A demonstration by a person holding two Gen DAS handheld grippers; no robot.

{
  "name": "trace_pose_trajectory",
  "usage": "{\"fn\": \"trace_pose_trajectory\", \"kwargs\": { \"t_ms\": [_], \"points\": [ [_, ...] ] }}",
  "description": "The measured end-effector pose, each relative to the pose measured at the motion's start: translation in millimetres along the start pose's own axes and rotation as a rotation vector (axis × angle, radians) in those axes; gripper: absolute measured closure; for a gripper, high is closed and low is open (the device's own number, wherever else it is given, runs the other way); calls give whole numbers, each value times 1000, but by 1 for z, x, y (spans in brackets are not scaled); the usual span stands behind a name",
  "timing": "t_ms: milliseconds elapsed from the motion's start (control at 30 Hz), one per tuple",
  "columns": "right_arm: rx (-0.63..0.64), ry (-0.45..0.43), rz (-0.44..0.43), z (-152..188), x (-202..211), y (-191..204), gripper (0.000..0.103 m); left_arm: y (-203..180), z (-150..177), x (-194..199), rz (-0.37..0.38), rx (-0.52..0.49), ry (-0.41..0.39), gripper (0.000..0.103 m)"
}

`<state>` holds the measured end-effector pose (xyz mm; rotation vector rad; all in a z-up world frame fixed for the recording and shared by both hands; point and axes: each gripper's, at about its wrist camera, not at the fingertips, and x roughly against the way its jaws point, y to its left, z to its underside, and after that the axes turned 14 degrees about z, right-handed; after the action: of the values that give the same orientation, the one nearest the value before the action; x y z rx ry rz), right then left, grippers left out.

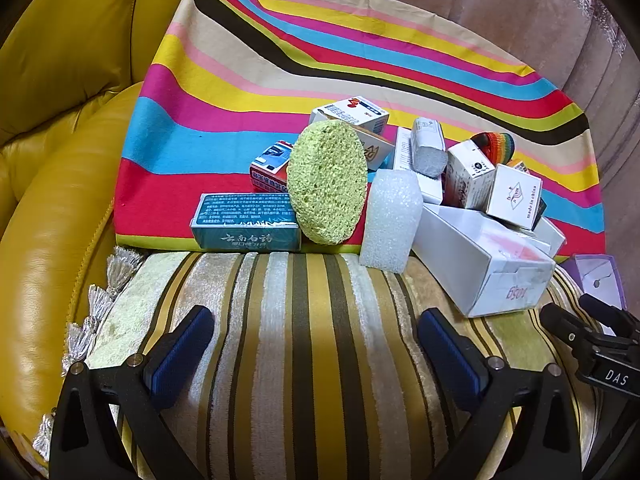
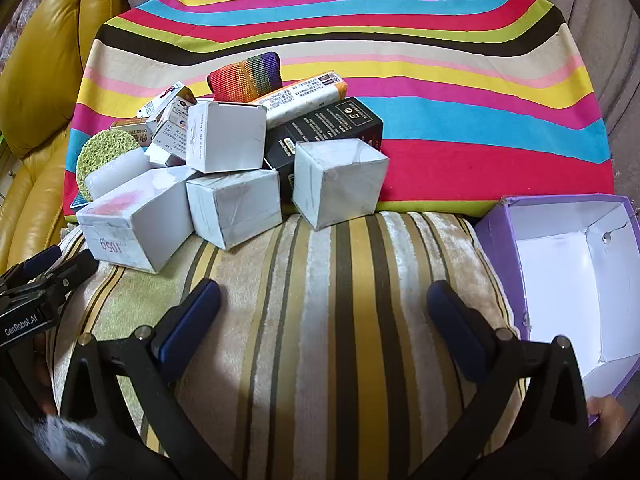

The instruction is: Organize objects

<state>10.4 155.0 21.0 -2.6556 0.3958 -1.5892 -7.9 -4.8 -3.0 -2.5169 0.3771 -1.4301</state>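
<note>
A jumble of small boxes lies where a striped velvet cushion (image 1: 304, 320) meets a rainbow-striped cloth (image 1: 280, 80). In the left wrist view I see a green oval sponge (image 1: 327, 182), a teal box (image 1: 246, 222), a white foam block (image 1: 390, 220) and a long white box (image 1: 484, 264). The right wrist view shows white cubes (image 2: 338, 182), a black box (image 2: 324, 132), a rainbow roll (image 2: 245, 77) and an empty purple box (image 2: 576, 264) at the right. My left gripper (image 1: 316, 330) and right gripper (image 2: 324, 300) both hang open above the cushion, holding nothing.
A yellow leather sofa arm (image 1: 60, 160) curves along the left. Beige ribbed upholstery (image 1: 520, 12) rises behind the cloth. Silver tassels (image 1: 100, 292) fringe the cushion's left edge. A person's fingers (image 2: 606, 410) touch the purple box's near corner.
</note>
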Motion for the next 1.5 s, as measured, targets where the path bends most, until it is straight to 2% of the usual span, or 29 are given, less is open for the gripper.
{"fn": "trace_pose_trajectory", "kwargs": {
  "t_ms": [533,700,967,1133,1267,1333,1500],
  "points": [
    [-2,-1,-1,-1,-3,2,0,5,-1,-2,3,-14,4,0],
    [-1,-9,5,0,-4,5,0,12,1,2,38,8,-10,0],
    [12,-11,19,2,-3,8,0,34,13,20,120,51,-83,1],
    [5,-4,-1,-2,-4,3,0,52,22,37,163,99,-141,10],
    [43,40,-39,-12,-10,-3,0,47,27,45,183,97,-154,20],
    [54,44,-54,-14,-12,-5,0,39,20,45,198,110,-160,28],
    [13,6,-110,-14,-12,-14,0,42,-4,37,221,142,-187,30]
  ]
}}
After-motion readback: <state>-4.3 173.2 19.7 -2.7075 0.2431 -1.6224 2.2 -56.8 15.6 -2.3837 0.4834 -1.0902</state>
